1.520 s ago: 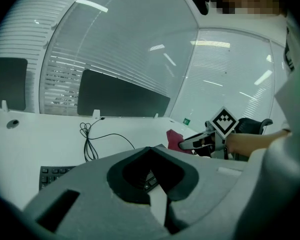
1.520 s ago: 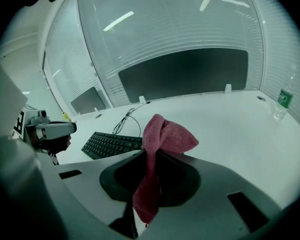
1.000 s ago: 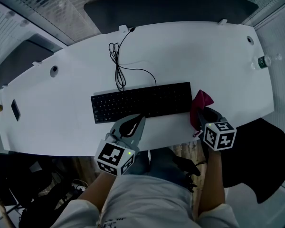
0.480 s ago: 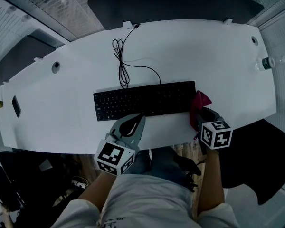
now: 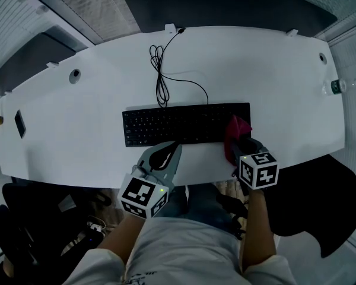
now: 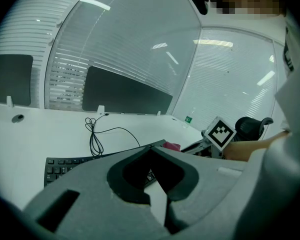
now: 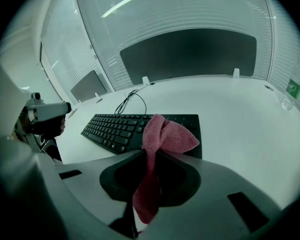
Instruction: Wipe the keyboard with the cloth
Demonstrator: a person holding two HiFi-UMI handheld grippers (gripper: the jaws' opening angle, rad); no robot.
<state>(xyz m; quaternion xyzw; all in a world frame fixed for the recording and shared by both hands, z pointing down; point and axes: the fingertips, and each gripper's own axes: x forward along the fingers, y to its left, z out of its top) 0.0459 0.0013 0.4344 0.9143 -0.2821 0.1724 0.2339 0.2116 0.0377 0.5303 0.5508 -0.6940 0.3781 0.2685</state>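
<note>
1. Your right tool (image 5: 240,146), right of centre in the head view, is clenched on the red cloth (image 5: 236,128), which is bunched over the right end of the keyboard (image 5: 178,125).
2. Your left tool (image 5: 175,148), at lower centre, has its jaws together on nothing, with its tips near the keyboard's front edge.
3. Risk: nothing pins the keyboard, so a sideways stroke may slide it across the desk (image 5: 273,82).
4. Risk: the bunched cloth may snag on keys or slip from the jaws.
</note>
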